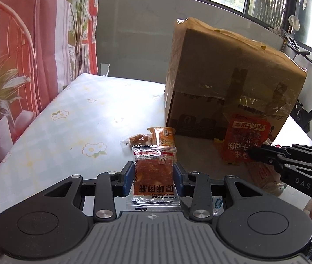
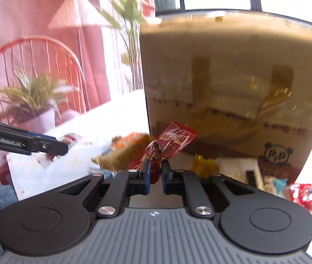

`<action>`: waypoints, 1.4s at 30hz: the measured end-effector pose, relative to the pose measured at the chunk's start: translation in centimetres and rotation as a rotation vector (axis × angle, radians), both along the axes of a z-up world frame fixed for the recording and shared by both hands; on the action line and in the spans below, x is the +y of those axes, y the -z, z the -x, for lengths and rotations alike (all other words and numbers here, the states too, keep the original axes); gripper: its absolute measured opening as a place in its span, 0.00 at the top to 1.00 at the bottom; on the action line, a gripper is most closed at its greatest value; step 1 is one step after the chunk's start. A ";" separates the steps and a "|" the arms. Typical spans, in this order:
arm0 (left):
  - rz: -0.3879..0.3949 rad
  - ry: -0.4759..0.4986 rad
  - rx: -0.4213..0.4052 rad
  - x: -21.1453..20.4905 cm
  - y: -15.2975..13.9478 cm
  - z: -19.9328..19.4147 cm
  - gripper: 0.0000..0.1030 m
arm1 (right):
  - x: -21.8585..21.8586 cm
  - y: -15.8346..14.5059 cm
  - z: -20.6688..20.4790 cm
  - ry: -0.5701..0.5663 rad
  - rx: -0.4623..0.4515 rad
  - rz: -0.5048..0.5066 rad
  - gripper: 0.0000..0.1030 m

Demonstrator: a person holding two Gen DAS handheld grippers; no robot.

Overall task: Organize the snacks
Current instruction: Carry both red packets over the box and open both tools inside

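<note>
My left gripper [image 1: 153,171] is shut on a clear packet of reddish dried meat [image 1: 153,172], held upright just above the table. My right gripper [image 2: 155,171] is shut on a crumpled red snack packet [image 2: 173,142] and holds it up in front of the cardboard box [image 2: 232,77]. In the left wrist view the right gripper [image 1: 251,153] comes in from the right, clamped on the same red packet [image 1: 245,138] before the cardboard box [image 1: 228,70]. In the right wrist view the left gripper's fingers [image 2: 54,146] show at the left edge.
An orange snack pack [image 1: 163,135] and a small brown snack [image 1: 138,139] lie on the flowered tablecloth [image 1: 68,114] beside the box. More packets lie at the box's foot, among them a red one [image 2: 307,198] and a yellow one [image 2: 204,165]. A curtain hangs to the left.
</note>
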State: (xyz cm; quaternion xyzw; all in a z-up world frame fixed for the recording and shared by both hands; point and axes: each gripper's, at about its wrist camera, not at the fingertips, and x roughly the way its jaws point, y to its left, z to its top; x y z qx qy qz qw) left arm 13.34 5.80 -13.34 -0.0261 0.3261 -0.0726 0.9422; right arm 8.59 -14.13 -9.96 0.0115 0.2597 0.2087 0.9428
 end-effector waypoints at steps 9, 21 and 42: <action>0.033 0.054 -0.125 -2.5 -6.0 -2.1 0.61 | -3.4 -5.5 1.0 0.067 -0.167 -0.066 0.90; 0.076 0.183 -0.320 -11.1 -13.9 -8.8 0.61 | -8.8 -13.2 -4.3 0.129 -0.277 0.002 0.90; -0.089 0.227 -0.187 -20.0 -11.3 -19.7 0.41 | -13.4 -11.6 -12.3 0.246 -0.123 0.035 0.85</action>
